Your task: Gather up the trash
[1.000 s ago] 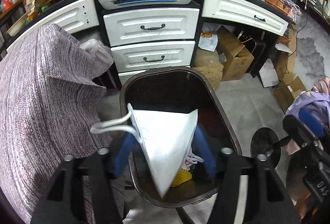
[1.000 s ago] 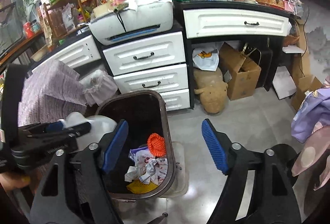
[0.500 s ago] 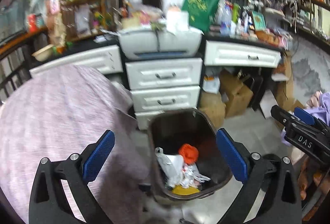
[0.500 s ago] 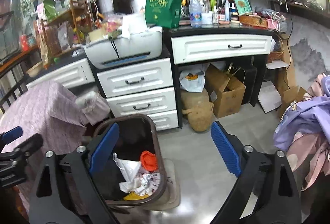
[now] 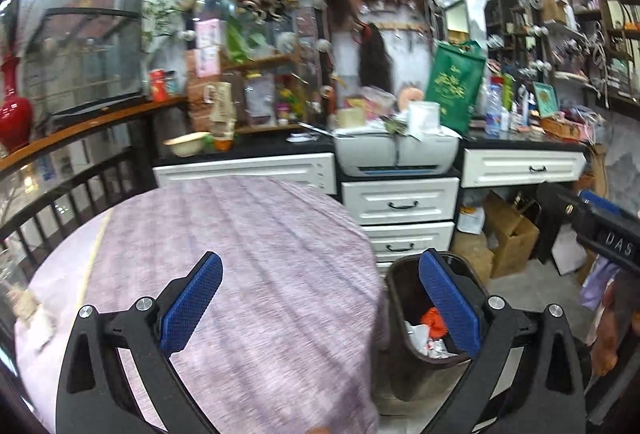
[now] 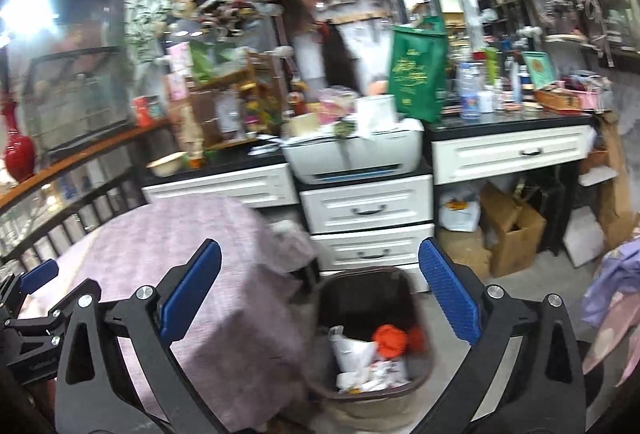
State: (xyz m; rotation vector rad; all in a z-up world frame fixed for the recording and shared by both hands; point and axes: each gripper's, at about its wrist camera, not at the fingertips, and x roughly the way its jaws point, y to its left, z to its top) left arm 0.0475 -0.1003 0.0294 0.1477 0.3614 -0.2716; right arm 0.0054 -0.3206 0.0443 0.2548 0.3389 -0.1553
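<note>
Both grippers empty above the cloth-covered worktop and bin.

The worktop (image 5: pixel 248 258) in purple cloth stood beside the brown trash bin (image 6: pixel 400 278), which held white trash (image 6: pixel 352 350) and an orange item (image 6: pixel 390 338), possibly crumpled fabric. The left gripper (image 5: pixel 320 304) had jaws wide apart, nothing between them. The right gripper (image 6: pixel 320 304) had jaws opening, also holding nothing.

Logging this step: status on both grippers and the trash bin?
Left gripper open, empty. Right gripper jaws opening, nothing between them. Brown trash bin on floor beside draped table, holding white bag, orange trash. Nothing in the way.
</note>
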